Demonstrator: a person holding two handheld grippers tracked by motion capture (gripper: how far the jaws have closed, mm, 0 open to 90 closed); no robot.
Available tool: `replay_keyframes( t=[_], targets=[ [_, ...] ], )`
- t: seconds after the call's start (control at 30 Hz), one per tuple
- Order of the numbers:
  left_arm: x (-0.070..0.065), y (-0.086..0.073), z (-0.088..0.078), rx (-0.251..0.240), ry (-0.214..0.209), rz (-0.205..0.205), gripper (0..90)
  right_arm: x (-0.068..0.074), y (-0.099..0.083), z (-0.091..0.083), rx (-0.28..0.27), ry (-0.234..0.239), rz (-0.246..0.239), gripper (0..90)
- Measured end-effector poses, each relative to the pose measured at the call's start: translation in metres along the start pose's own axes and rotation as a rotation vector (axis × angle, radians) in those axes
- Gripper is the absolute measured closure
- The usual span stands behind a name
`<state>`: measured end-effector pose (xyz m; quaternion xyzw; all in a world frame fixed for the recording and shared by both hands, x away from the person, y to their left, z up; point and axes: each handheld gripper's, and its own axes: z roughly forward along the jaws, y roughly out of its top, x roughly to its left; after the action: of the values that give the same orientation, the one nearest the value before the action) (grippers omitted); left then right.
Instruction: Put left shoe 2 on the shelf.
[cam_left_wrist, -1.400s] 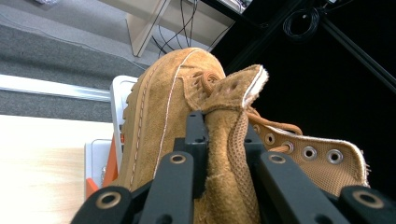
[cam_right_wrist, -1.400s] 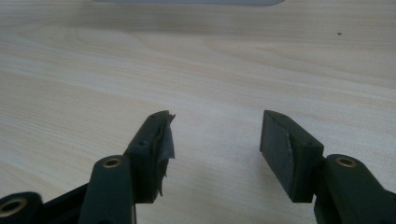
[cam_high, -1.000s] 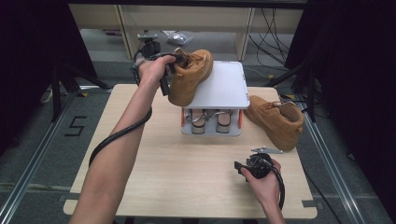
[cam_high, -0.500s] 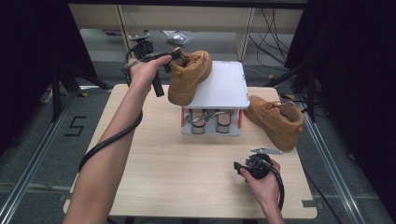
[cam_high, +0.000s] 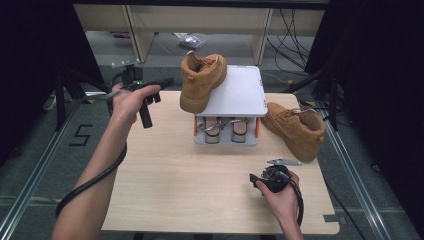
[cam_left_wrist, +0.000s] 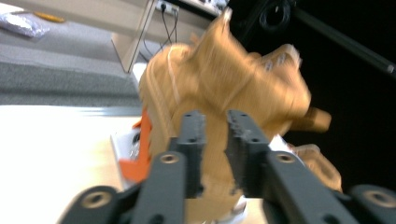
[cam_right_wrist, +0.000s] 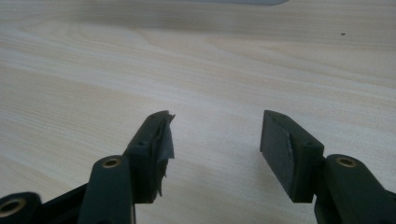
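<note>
High view: the light wooden table (cam_high: 165, 170) carries a white rack (cam_high: 239, 92) at its far middle, with two small shoe-like items (cam_high: 225, 131) tucked under the rack's flat top. A tan boot (cam_high: 201, 80) stands on the left edge of that top, its toe hanging over the rim toward the near side. A second tan boot (cam_high: 296, 127) lies on the table just right of the rack, toe pointing near and right.

The left gripper (cam_high: 146, 102), held in the left hand (cam_high: 127, 100), hangs over the far left corner of the table, apart from the boot on the rack. Its jaws have just been closing, with nothing between them; in the left gripper view the left gripper's pads (cam_left_wrist: 212, 140) stand a narrow gap apart, the blurred boot (cam_left_wrist: 219, 88) well beyond them.

The right gripper (cam_high: 260, 179) rests in the right hand (cam_high: 280, 192) near the table's near right corner. In the right gripper view its jaws are parted wide over bare wood (cam_right_wrist: 140, 60), holding nothing.

A small grey metal piece (cam_high: 283, 161) lies on the table just beyond the right hand.
</note>
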<state>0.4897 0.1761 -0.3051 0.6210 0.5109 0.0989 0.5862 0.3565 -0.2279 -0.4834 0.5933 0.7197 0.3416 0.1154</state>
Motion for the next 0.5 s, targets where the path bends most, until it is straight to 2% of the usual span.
replay_keyframes(
  t=[0.07, 0.13, 0.2, 0.3, 0.33, 0.4, 0.47, 0.5],
  targets=[
    [0.004, -0.012, 0.0, 0.03, 0.02, 0.039, 82.2, 0.001, 0.0, -0.001, 0.002, -0.007, 0.011, 43.8],
    [0.009, -0.024, 0.001, 0.05, 0.02, 0.043, 82.5, -0.001, 0.0, -0.001, -0.008, -0.011, -0.01, 43.8],
    [0.012, -0.033, 0.002, 0.062, 0.039, 0.066, 86.2, 0.0, 0.0, 0.0, -0.003, -0.004, 0.0, 43.8],
    [0.013, -0.047, 0.006, 0.091, 0.032, 0.082, 89.2, 0.001, -0.001, 0.0, 0.001, -0.011, 0.007, 43.8],
    [0.013, -0.051, 0.008, 0.102, 0.032, 0.08, 89.2, 0.001, 0.0, 0.0, -0.002, -0.009, 0.002, 43.8],
    [0.011, -0.057, 0.012, 0.117, 0.05, 0.106, 89.4, 0.001, -0.001, 0.002, -0.017, -0.003, -0.001, 43.8],
    [0.011, -0.061, 0.017, 0.12, 0.062, 0.116, 89.4, 0.002, -0.001, 0.001, -0.003, 0.003, 0.008, 43.7],
    [0.01, -0.062, 0.018, 0.124, 0.067, 0.117, 89.5, 0.0, -0.001, 0.002, -0.016, 0.002, -0.018, 43.8]
  ],
)
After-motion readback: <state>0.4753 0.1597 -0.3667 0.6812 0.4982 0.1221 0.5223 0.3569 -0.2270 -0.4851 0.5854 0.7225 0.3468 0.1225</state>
